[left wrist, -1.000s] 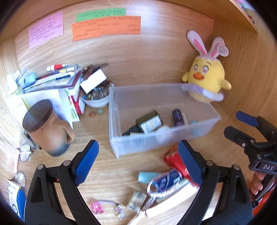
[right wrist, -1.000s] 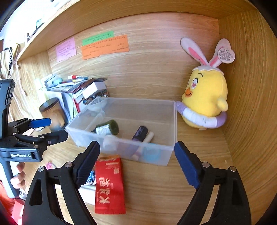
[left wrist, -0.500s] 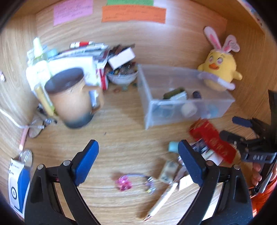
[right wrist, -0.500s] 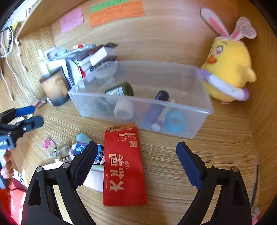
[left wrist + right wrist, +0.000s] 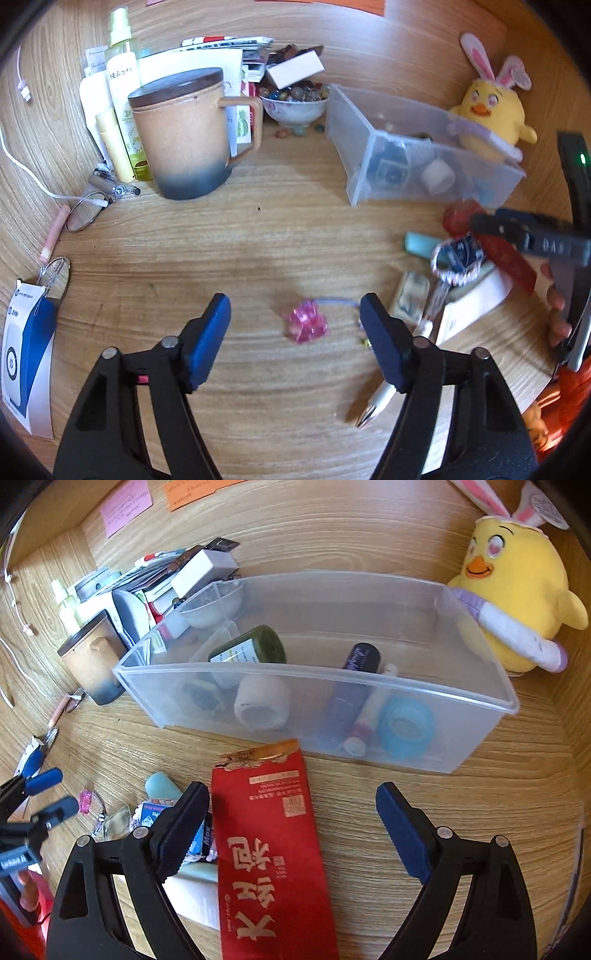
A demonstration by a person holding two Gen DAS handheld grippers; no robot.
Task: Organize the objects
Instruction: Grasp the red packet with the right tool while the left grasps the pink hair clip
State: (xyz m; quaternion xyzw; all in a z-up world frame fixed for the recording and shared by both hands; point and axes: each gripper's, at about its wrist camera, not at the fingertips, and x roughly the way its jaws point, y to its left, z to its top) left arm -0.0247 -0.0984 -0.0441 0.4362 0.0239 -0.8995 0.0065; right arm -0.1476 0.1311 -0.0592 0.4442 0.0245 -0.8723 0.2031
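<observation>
A small pink bead charm [image 5: 304,325] on a thin cord lies on the wooden desk between the blue pads of my left gripper [image 5: 299,332]. The jaws are closing and the pads do not touch it. My right gripper [image 5: 293,830] stands open low over a red foil packet [image 5: 269,849] that lies flat in front of a clear plastic bin [image 5: 480,698]. The packet's left edge is near the left pad. The bin holds a green jar [image 5: 251,650], a purple tube [image 5: 354,686], a white roll and a blue tape ring. In the right wrist view the left gripper [image 5: 55,792] is beside the charm [image 5: 85,797].
A lidded tan mug [image 5: 181,140], a spray bottle [image 5: 122,74], stacked books and a bead bowl [image 5: 295,107] crowd the back left. A yellow plush chick [image 5: 487,114] sits by the bin [image 5: 354,122]. A pen [image 5: 376,402], a pouch, cards, glasses [image 5: 85,214] and a blue-white box [image 5: 26,362] lie around.
My left gripper swung left from the bin and sank to the desk, and its jaws narrowed around the pink charm. My right gripper dropped and tilted down over the red packet.
</observation>
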